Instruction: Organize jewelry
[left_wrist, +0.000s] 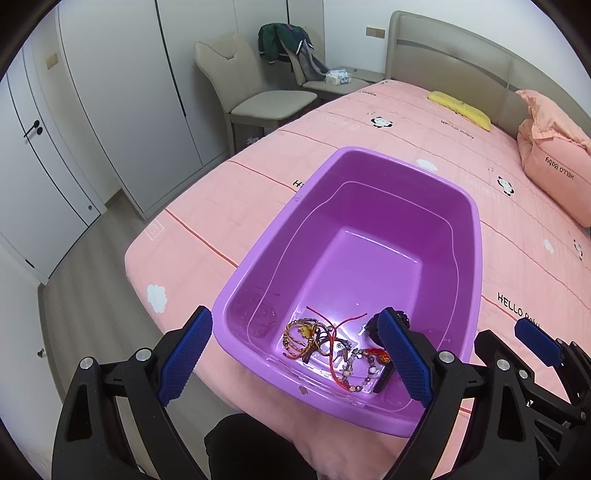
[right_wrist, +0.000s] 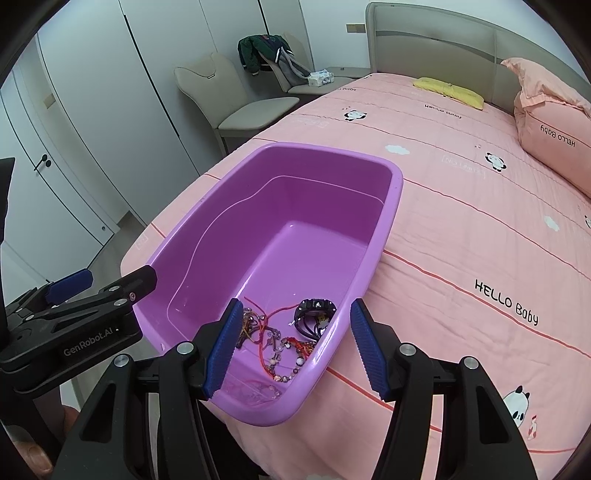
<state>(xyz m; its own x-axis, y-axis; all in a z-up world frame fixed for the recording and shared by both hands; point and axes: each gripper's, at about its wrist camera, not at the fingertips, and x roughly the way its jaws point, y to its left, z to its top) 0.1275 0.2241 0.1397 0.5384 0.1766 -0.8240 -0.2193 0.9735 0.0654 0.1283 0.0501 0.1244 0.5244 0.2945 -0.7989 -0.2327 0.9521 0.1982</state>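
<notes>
The left hand-held gripper (left_wrist: 295, 354) hangs over the near end of the purple plastic tub (left_wrist: 465, 206), jaws wide and empty; the right hand-held gripper (right_wrist: 291, 347) straddles the tub's near right rim, jaws likewise spread, holding nothing. The tub sits on the pink bed (right_wrist: 480, 229); the jewelry, a tangle of beaded bracelets (right_wrist: 291, 360), red cord (left_wrist: 334, 332) and gold bangles (left_wrist: 295, 338), lies heaped in the tub's near corner beside a black watch (right_wrist: 314, 310). The step looks like picking one piece out; best to choose an outlying piece such as the watch, descend steeply, pinch a single strand, and lift slowly so snagged cords slip free.
</notes>
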